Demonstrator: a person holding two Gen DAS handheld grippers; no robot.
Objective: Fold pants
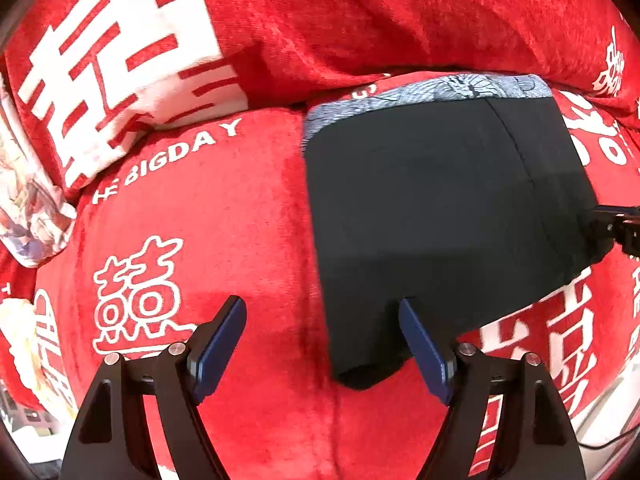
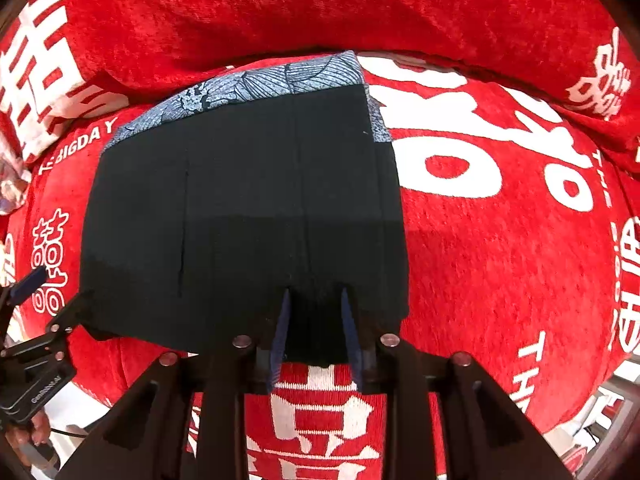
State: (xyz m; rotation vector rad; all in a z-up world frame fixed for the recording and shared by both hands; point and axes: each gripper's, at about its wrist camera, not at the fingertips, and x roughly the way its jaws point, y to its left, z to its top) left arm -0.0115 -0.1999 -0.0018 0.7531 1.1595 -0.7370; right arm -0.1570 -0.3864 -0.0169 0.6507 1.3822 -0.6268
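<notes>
The pants [image 1: 432,208] lie folded into a black rectangle on a red blanket [image 1: 248,216], with a blue-grey patterned band [image 1: 440,86] along the far edge. My left gripper [image 1: 322,304] stands open over their near left corner, and its right finger [image 1: 420,340] is over the black cloth. My right gripper [image 2: 314,296] points down at the near edge of the pants [image 2: 240,208]. Its jaws stand narrowly apart, and a pleated bit of black cloth lies between the pads without being pinched. Each gripper shows at the edge of the other's view: the right gripper [image 1: 616,224] and the left gripper [image 2: 48,300].
The red blanket [image 2: 500,248] with white characters covers the whole surface and rises into a thick roll [image 2: 320,12] behind the pants. A printed cushion [image 1: 28,208] lies at the far left. A person's hand [image 2: 24,440] holds the left gripper's handle. A thin cable [image 1: 600,444] runs at the lower right.
</notes>
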